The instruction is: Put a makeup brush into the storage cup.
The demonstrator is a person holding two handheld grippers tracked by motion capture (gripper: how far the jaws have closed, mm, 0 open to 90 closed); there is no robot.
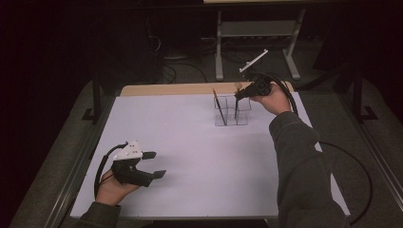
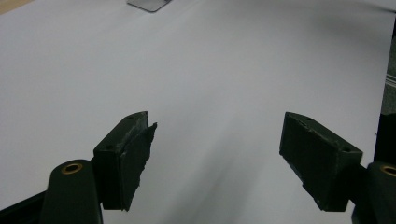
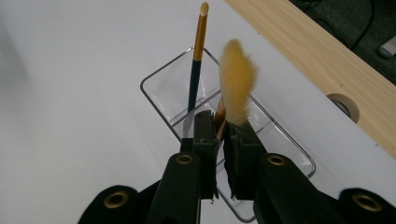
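Note:
A clear plastic organizer [image 1: 231, 114] with several compartments stands on the white table top [image 1: 190, 142], toward the far right. A thin dark-handled brush [image 1: 219, 107] leans in its left compartment [image 3: 197, 56]. My right gripper [image 1: 242, 93] hangs above the organizer [image 3: 161, 100], shut on a fluffy tan makeup brush [image 3: 237, 86]. The bristles point up past the jaws [image 3: 219, 126], and the dark handle [image 1: 236, 108] reaches down into a compartment. My left gripper [image 1: 156, 164] rests low at the near left, open, with bare table between its jaws [image 2: 217, 135].
A wooden strip [image 1: 180, 89] runs along the table's far edge, with a round cable hole [image 3: 343, 105] in it. A grey metal stand [image 1: 256, 33] is on the floor behind. The right gripper's cable [image 1: 354, 164] loops off the table's right side.

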